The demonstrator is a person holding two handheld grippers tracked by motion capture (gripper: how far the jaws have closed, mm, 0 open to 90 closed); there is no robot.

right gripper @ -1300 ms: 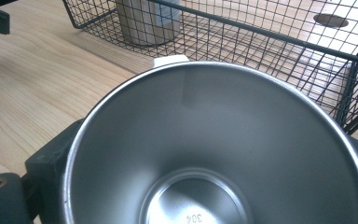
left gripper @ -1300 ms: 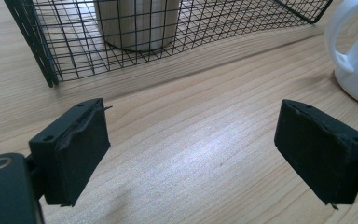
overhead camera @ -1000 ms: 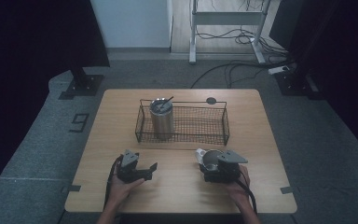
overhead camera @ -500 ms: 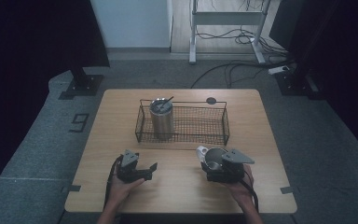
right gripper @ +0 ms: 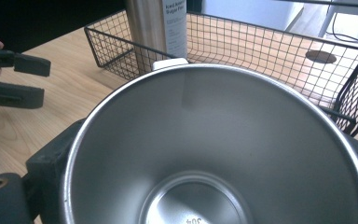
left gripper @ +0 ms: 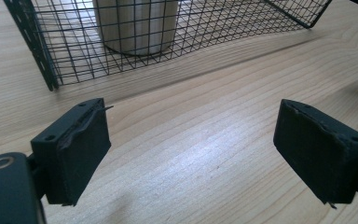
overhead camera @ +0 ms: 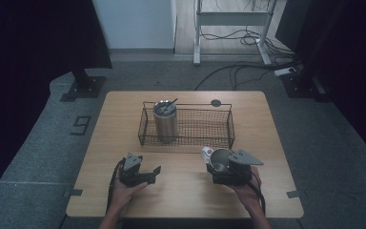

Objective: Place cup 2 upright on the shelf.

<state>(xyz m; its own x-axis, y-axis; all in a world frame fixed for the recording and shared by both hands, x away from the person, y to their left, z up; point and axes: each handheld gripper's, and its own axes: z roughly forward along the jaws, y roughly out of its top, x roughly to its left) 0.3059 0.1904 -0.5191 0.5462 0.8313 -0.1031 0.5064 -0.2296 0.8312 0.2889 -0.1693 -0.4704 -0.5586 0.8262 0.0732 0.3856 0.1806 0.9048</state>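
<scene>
A steel cup [overhead camera: 219, 161] with a white tab on its rim hangs tilted just above the table's front right, my right gripper [overhead camera: 218, 167] shut on it. In the right gripper view the cup's [right gripper: 205, 140] open mouth faces the camera, a black jaw at each side. My left gripper [overhead camera: 153, 172] rests at the front left, open. Its jaws have just closed slightly, and there is only bare wood between its pads [left gripper: 79, 140]. A tall steel tumbler [overhead camera: 165, 121] with a straw stands at the left end of the wire basket [overhead camera: 186, 144].
The black wire basket [right gripper: 261, 51] sits mid-table beyond both grippers, its right part bare. A dark round disc [overhead camera: 215, 102] lies behind it. The left gripper [right gripper: 28, 80] shows far left in the right gripper view. Open wood lies between the hands.
My right gripper has risen a little with the cup in it and shifted slightly right. The left hand has stayed where it was.
</scene>
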